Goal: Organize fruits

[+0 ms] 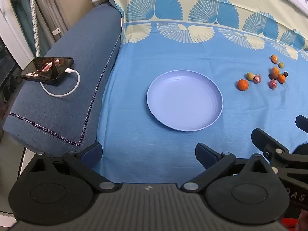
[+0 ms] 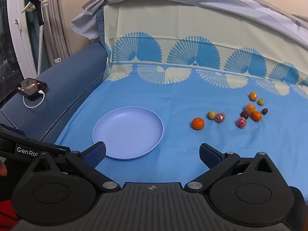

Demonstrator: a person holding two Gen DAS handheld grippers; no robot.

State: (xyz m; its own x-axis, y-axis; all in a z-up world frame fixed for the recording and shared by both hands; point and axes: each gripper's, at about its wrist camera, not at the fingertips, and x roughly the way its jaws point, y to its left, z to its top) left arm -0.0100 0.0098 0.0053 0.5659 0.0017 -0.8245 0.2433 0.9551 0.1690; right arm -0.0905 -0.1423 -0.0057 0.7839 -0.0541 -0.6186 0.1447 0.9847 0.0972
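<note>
My left gripper (image 1: pixel 149 155) hangs with its jaws spread wide and nothing between them, over bare blue cloth on the near side of the lavender plate (image 1: pixel 163 104). My right gripper (image 2: pixel 153 155) is spread just as wide and also holds nothing; in its own view its left pad overlaps the near rim of the plate (image 2: pixel 107 123), though I cannot tell whether it touches.

The plate lies empty on the blue patterned sheet (image 1: pixel 134 140). All the fruits (image 2: pixel 238 113) lie loose on the sheet to the right of the plate, well apart from it. Nearest the plate is an orange (image 2: pixel 197 123); just past it a yellowish fruit (image 2: pixel 211 115) touches a red wrapped piece (image 2: pixel 220 117). Farther right is a tight cluster of oranges, dark plums and another red wrapped piece.

Only the left wrist view shows my right gripper from outside, as black fingers cut off at the right edge. Only the right wrist view shows the rumpled grey bedding (image 2: pixel 211 3) behind the sheet. Left of the plate, on the blue padded armrest (image 1: pixel 63 96), lies a phone (image 1: pixel 48 68) with a white cable (image 1: pixel 63 88) plugged in; its screen shows only reflections.

The far fruits are small, and I cannot name the red pieces exactly.
</note>
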